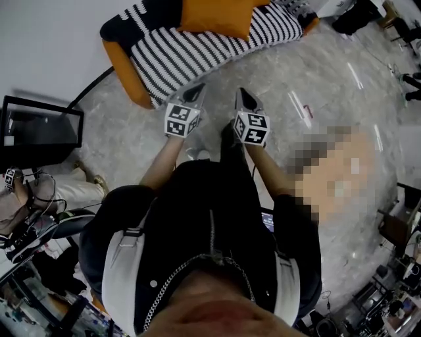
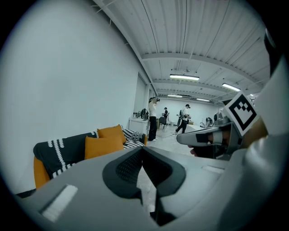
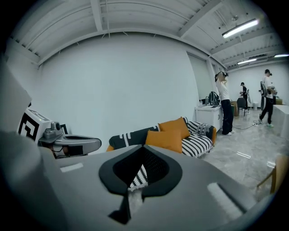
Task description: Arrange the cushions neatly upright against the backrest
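Orange cushion (image 1: 214, 16), top beyond head view's edge

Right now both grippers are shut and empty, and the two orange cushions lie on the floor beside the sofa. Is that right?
No. The orange cushions are not on the floor: they stand on the sofa against its backrest, as the right gripper view shows. The left gripper and the right gripper are indeed shut and empty.

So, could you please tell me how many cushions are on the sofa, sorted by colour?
Orange cushions: 2
Grey patterned cushion: 1
Total: 3
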Demonstrator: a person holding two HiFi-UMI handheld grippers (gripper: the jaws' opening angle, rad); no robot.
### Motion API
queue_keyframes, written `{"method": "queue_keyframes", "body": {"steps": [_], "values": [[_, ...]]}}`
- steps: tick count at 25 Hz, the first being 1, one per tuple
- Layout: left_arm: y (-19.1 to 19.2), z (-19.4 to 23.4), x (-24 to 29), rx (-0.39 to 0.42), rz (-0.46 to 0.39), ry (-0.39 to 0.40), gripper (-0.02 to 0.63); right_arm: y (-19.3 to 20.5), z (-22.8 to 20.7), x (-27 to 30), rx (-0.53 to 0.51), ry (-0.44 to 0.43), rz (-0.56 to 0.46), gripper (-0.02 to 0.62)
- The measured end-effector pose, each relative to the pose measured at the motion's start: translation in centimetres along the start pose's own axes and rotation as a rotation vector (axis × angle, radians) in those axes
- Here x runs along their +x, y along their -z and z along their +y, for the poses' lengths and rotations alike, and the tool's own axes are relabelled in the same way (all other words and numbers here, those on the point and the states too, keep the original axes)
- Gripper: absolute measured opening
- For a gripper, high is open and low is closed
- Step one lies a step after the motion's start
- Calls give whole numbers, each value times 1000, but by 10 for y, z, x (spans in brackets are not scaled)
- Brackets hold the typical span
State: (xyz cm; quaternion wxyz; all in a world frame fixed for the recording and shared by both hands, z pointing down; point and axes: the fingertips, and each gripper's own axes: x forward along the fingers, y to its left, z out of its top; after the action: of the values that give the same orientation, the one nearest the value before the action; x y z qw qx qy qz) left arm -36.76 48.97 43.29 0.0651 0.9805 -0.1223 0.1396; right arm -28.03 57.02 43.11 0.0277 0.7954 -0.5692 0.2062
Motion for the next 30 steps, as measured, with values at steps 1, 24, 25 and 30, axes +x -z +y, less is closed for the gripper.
{"method": "queue_keyframes", "body": {"steps": [1,24,25,30], "values": [[1,4,7,-2,5,-3,11,0,-3,10,-5,-9,7,3],[-87,109,259,-48,30,-193,11,-109,-160,240,-48,-190,82,3],[-89,110,265,-50,31,-197,11,-109,-165,246,-51,-194,90,3],[-98,117,294,-50,42,-210,11,-123,-188,269,-33,-204,93,3]]}}
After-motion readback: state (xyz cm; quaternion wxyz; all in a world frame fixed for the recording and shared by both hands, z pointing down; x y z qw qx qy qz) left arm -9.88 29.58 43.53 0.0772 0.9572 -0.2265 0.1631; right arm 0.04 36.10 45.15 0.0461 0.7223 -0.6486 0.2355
